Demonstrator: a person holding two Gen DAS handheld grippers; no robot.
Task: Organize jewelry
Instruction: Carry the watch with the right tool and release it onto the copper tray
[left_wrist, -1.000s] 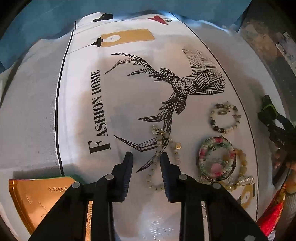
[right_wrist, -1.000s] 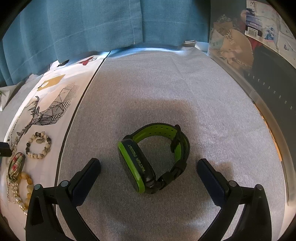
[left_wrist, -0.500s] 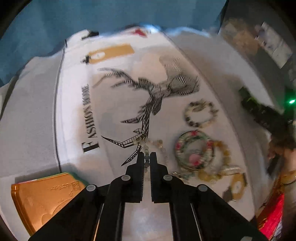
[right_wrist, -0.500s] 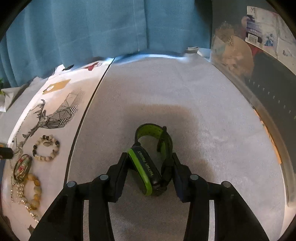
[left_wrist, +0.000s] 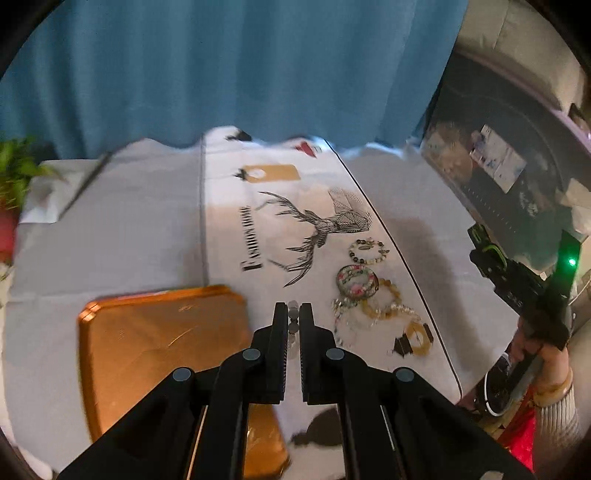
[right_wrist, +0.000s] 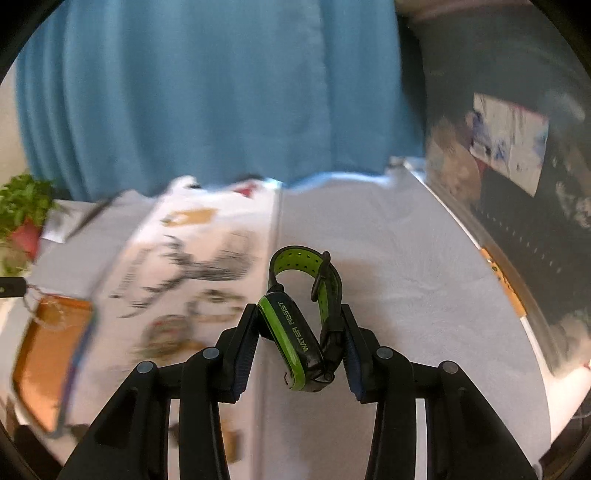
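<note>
My left gripper (left_wrist: 293, 309) is shut on a pale beaded necklace (left_wrist: 293, 316), lifted above the white printed cloth (left_wrist: 266, 206); only a few beads show between the jaws. My right gripper (right_wrist: 300, 310) is shut on a black and green watch (right_wrist: 301, 314) and holds it above the grey table. In the left wrist view the right gripper with the watch (left_wrist: 487, 254) is at the far right. An orange tray (left_wrist: 155, 332) lies left of the left gripper. Several bracelets (left_wrist: 356, 278) lie on the cloth, right of the left gripper.
A blue curtain (left_wrist: 240, 74) hangs behind the table. A potted plant (left_wrist: 14, 173) stands at the far left. Dark shelves with clutter (left_wrist: 509, 184) are on the right. The person's hand (left_wrist: 543, 354) holds the right gripper.
Both grippers shut, the left on the necklace and the right on the watch, then rose from the table with them. The views now look further out over the table.
</note>
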